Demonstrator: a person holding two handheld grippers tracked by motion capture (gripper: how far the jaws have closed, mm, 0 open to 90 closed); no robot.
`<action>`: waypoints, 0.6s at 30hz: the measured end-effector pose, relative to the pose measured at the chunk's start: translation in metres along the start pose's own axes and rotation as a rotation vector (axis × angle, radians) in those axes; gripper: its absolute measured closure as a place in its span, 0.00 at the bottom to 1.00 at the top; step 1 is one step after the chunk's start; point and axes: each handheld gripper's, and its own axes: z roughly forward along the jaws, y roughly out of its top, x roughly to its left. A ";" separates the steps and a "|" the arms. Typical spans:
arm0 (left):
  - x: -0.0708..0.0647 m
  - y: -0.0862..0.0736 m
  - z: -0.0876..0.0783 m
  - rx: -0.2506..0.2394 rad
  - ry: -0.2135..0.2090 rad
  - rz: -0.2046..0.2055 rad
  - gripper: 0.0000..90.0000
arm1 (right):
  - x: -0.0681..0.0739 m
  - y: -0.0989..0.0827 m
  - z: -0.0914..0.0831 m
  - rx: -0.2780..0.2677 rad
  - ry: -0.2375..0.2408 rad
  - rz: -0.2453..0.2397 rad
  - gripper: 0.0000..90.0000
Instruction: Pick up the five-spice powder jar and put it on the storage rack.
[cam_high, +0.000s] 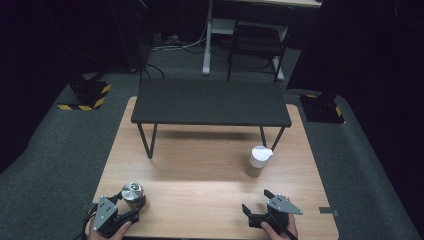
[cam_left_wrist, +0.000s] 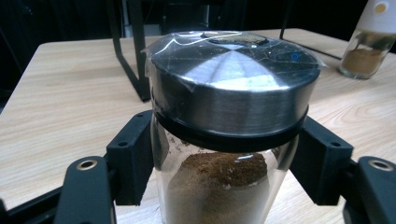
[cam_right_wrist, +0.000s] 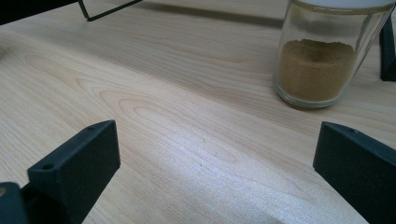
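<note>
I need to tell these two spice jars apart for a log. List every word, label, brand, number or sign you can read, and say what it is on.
Nothing here can be read as text.
Steel-lidded jar held in the left claw: no label; the lid has only a tiny blue mark, too small to read.
White-capped jar: clear glass, no print.
Black shelf and table: no writing.
Yellow-and-black hazard stripes on the floor bases: a sign without words.

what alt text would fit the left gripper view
The left gripper grips a clear glass jar with a shiny metal lid, part-filled with brown powder, its black jaws pressing on both sides. Behind it on the pale wooden table stands a white-capped glass jar of tan powder.
</note>
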 end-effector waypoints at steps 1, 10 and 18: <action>-0.001 0.001 0.000 -0.007 -0.002 -0.001 0.34 | 0.000 0.000 0.000 -0.001 -0.001 0.000 0.00; -0.011 0.013 -0.002 -0.036 -0.027 0.018 0.34 | 0.000 -0.001 0.000 -0.006 -0.004 0.003 0.00; -0.020 0.031 0.005 -0.039 -0.037 0.030 0.34 | -0.001 -0.002 -0.001 -0.011 -0.002 0.016 0.00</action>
